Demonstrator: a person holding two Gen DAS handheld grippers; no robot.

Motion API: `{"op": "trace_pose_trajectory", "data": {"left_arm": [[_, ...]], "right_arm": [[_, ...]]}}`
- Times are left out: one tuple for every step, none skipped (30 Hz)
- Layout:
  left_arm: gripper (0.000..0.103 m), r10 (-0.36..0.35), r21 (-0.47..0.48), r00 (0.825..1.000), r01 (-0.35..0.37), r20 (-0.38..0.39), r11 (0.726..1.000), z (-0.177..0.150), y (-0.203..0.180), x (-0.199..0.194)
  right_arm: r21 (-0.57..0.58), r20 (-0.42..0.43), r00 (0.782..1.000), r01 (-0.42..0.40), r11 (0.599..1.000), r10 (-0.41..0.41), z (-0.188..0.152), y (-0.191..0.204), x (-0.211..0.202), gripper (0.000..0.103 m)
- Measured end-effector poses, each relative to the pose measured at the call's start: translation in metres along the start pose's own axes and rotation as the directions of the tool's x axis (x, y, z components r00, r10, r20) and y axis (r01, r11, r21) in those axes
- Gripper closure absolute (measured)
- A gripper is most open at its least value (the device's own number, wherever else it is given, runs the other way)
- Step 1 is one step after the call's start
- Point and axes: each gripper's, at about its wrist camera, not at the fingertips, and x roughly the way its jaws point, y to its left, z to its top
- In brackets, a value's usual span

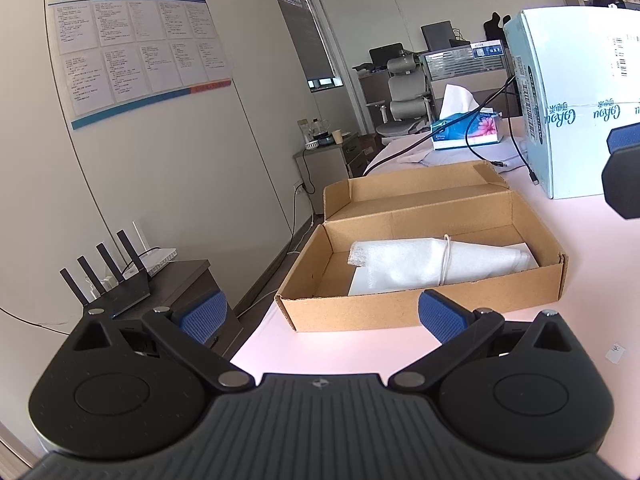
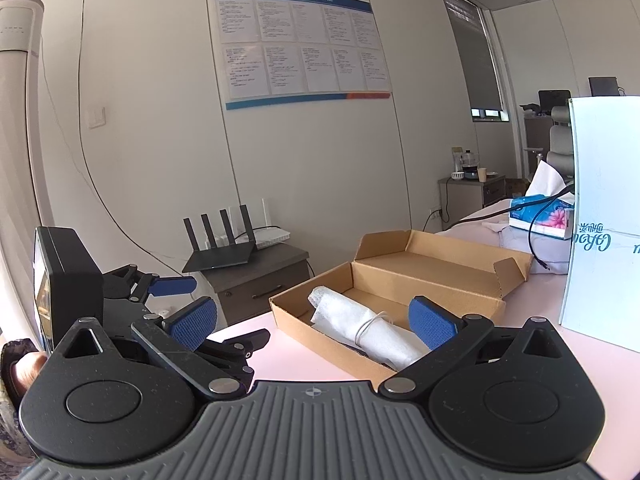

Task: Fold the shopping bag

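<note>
While both tools hang above the near edge of the pale pink table (image 1: 340, 352), neither touches anything. Left gripper (image 1: 322, 314): jaws spread wide, blue pads empty, poised just short of the cardboard tray. Right gripper (image 2: 312, 322): jaws likewise spread, nothing between them; the left tool shows at its lower left in the right wrist view. Cardboard tray (image 1: 352, 312): shallow, open, brown, lying on the table just beyond the grippers, its hinged lid (image 1: 408, 188) folded flat behind it. Shopping bag (image 1: 432, 260): white, rolled into a long bundle, bound near its middle by a thin white band (image 1: 446, 258), lying inside the tray along its length, one end toward the left wall, the other toward the right corner. Large white carton (image 1: 576, 100): upright on the table to the right of the tray, teal lettering on its side. Black cables (image 1: 492, 136): trailing across the table beside the carton. Tissue box (image 1: 466, 130): blue with a pink flower, a white tissue standing out of it, farther back. Router (image 2: 220, 256): black, four antennas, on a dark cabinet left of the table. Notice board (image 2: 300, 44): blue-bordered, with printed sheets, on the far wall. Grey office chair (image 1: 404, 96): at the back of the room.
</note>
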Motion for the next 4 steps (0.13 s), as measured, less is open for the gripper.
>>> {"op": "trace_pose_trajectory", "data": {"left_arm": [[0.0, 0.002, 0.006, 1.0, -0.002, 0.005, 1.0, -0.0004, -0.0012, -0.0009], [0.0, 0.005, 0.011, 1.0, -0.005, 0.013, 1.0, -0.0006, -0.0026, -0.0026], [0.0, 0.007, 0.013, 1.0, -0.007, 0.019, 1.0, -0.0006, -0.0037, -0.0042], [0.0, 0.004, 0.011, 1.0, -0.004, 0.022, 1.0, -0.0004, -0.0044, -0.0053]], "right_arm": [[0.001, -0.003, 1.0, 0.0, 1.0, 0.0, 0.0, 0.0, -0.0004, 0.0], [0.001, -0.004, 1.0, 0.001, 1.0, -0.001, -0.0001, -0.0001, -0.0014, 0.0], [-0.001, -0.003, 1.0, 0.004, 1.0, -0.004, -0.0001, -0.0002, -0.0026, 0.0], [-0.001, -0.002, 1.0, 0.005, 1.0, -0.005, -0.0002, -0.0007, -0.0043, 0.0]]}}
